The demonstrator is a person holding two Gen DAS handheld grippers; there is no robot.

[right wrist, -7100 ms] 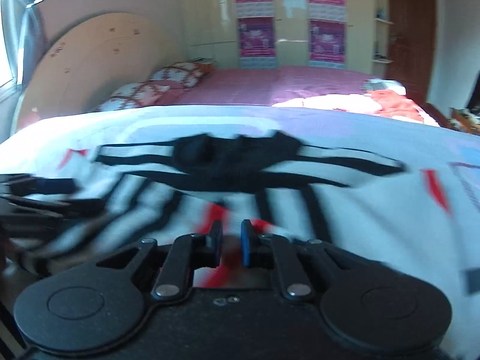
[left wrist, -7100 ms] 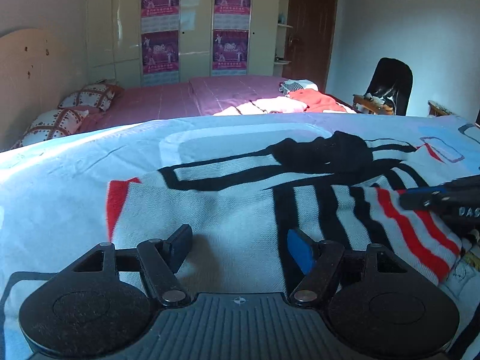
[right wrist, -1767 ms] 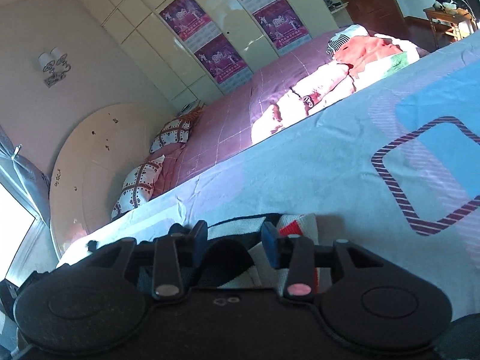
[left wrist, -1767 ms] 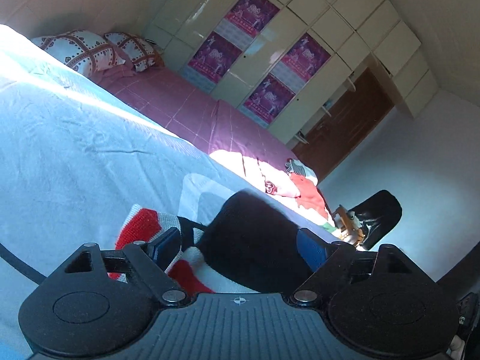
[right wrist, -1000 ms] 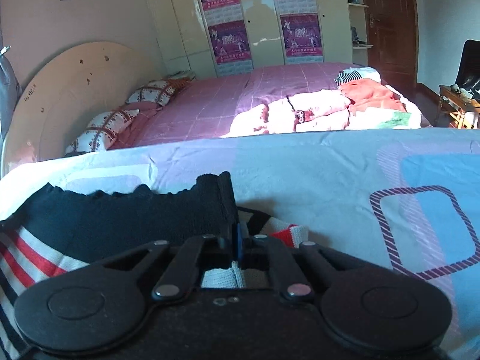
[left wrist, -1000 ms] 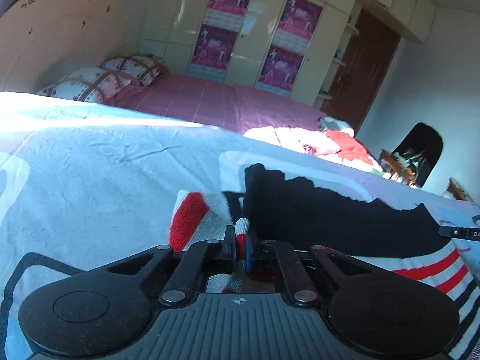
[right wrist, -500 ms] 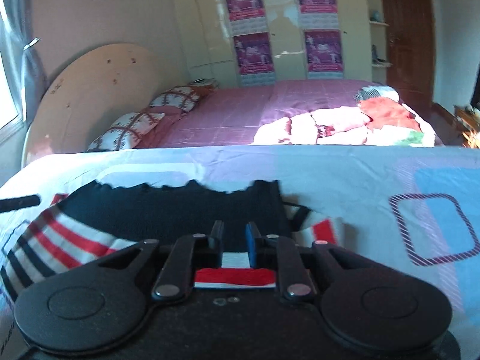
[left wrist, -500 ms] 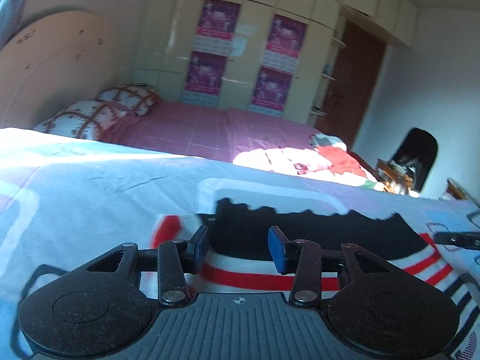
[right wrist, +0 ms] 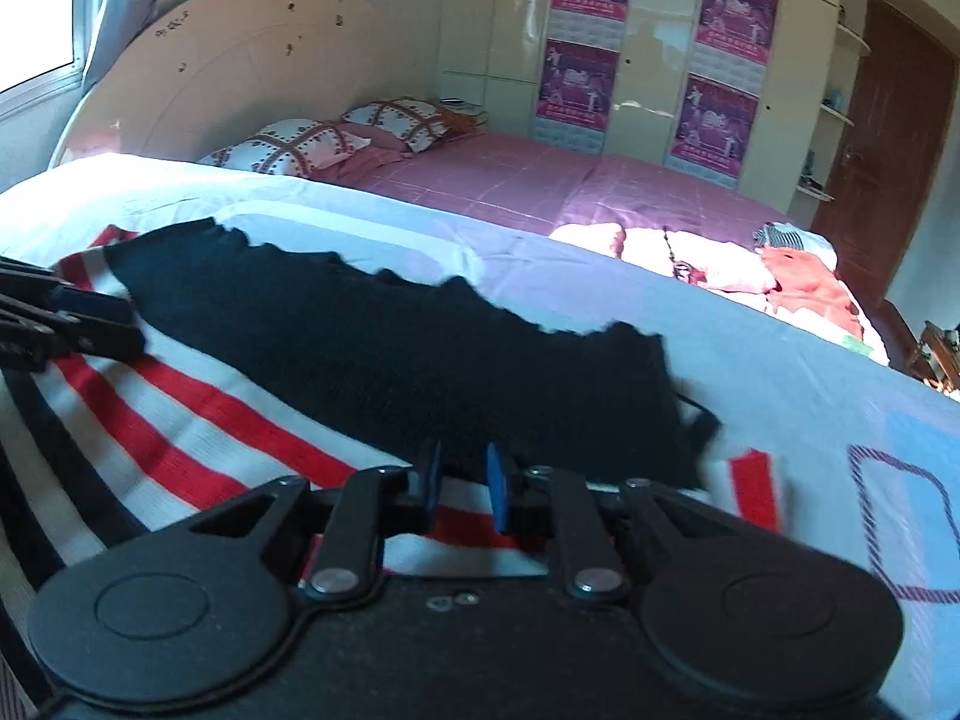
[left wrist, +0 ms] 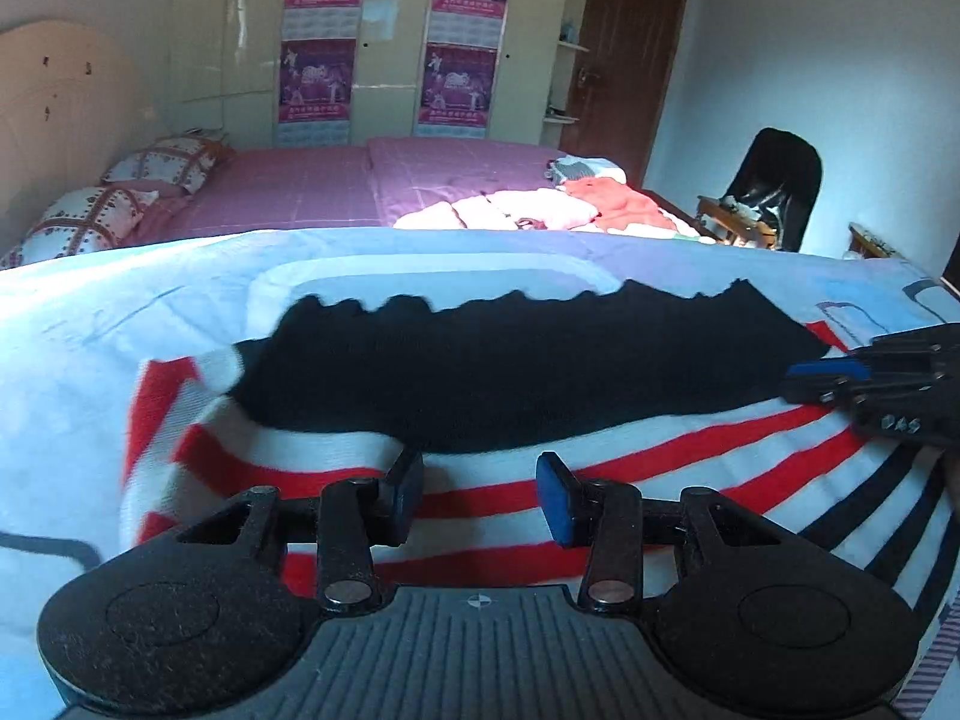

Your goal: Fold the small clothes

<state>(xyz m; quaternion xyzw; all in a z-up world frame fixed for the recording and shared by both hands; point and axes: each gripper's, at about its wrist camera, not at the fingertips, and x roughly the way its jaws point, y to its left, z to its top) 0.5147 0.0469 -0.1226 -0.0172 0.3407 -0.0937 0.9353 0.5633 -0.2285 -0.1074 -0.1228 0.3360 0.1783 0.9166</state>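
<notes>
The sweater [right wrist: 252,420] lay folded on the sheet [right wrist: 810,396], black band uppermost. Over its near edge the right gripper [right wrist: 463,486] hung, jaws narrowly parted, nothing between them.

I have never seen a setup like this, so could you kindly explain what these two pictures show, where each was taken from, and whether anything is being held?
There is no robot here: a person carries a two-finger gripper in each hand, each with a camera that looks forward along its fingers. One picture comes from the left gripper, the other from the right gripper. Each also catches the other gripper at its edge. On a pale patterned bedsheet lies a striped knitted garment, red, white and black, with its black part folded across the top. Both grippers have just let go of it: their jaws stand apart above the cloth and hold nothing. Behind is a pink bed with a pile of clothes.
</notes>
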